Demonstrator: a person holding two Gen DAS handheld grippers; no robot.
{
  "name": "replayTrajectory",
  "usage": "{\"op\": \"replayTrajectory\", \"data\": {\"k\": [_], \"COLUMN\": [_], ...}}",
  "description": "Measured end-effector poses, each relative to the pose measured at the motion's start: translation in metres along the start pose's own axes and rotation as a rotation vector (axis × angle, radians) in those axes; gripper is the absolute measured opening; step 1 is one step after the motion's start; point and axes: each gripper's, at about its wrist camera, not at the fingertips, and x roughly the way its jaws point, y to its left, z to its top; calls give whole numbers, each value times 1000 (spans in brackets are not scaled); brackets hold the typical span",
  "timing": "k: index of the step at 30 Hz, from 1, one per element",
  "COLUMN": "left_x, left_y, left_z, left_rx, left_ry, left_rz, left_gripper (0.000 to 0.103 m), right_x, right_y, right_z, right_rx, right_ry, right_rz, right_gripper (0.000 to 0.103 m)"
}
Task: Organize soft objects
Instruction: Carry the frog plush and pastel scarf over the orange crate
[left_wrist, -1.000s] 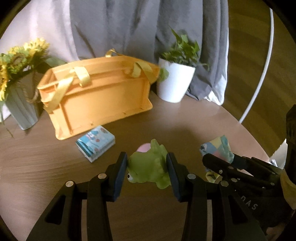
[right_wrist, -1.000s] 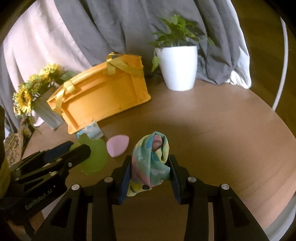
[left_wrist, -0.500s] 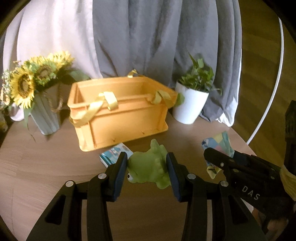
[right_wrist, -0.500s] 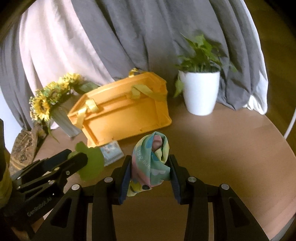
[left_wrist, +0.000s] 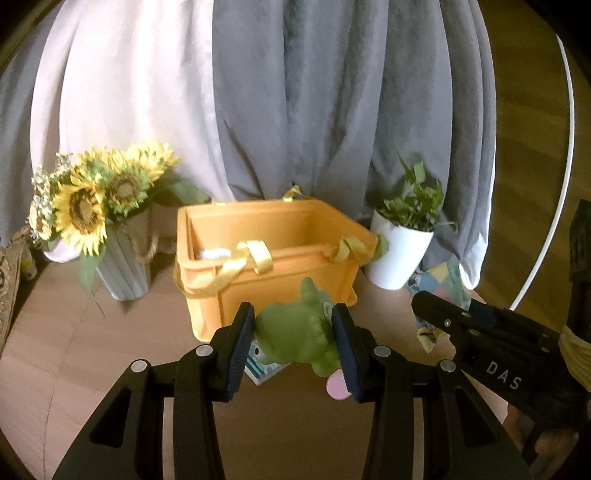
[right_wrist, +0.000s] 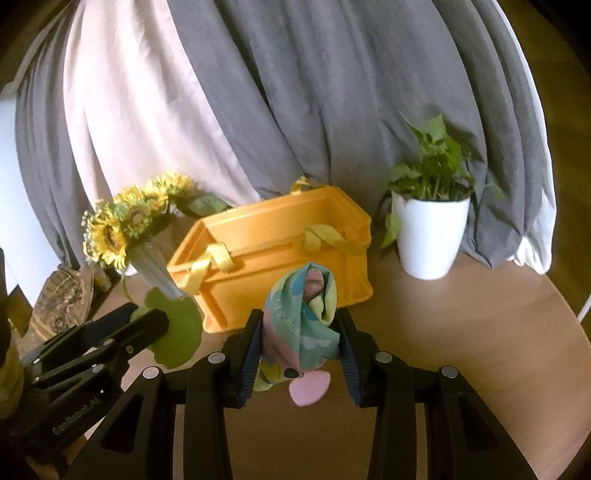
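My left gripper (left_wrist: 293, 332) is shut on a green plush frog (left_wrist: 295, 326) and holds it above the table, just in front of the orange crate (left_wrist: 280, 273). My right gripper (right_wrist: 301, 332) is shut on a bunched pastel cloth (right_wrist: 303, 317), also raised before the crate (right_wrist: 273, 258). The frog also shows in the right wrist view (right_wrist: 177, 328), and the cloth in the left wrist view (left_wrist: 439, 284). A pink soft pad (right_wrist: 308, 387) lies on the table under the grippers. Something white (left_wrist: 214, 254) lies inside the crate.
A vase of sunflowers (left_wrist: 107, 221) stands left of the crate and a white potted plant (left_wrist: 402, 243) to its right. A small blue patterned packet (left_wrist: 262, 365) lies on the round wooden table (left_wrist: 92, 350). Grey and white curtains hang behind.
Both grippers have risen and tilted up with their loads. The crate now sits lower in view with its open top showing. The pink pad and packet have dropped below the fingers.
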Motion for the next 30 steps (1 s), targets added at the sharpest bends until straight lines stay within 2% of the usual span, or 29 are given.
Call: {"op": "replayTrajectory", "data": {"k": [14, 30], "left_x": [-2, 20], "left_y": [12, 19], "left_z": [38, 81], "left_rx": [4, 23], "left_ry": [-107, -189], "left_rz": [19, 35], "left_gripper": [43, 43], "right_x": [3, 26], "right_y": [17, 20], "right_z": [41, 81], "right_rx": [-34, -46], "right_ry": [-101, -165], "right_rz": [32, 57], "right_gripper": [40, 40]}}
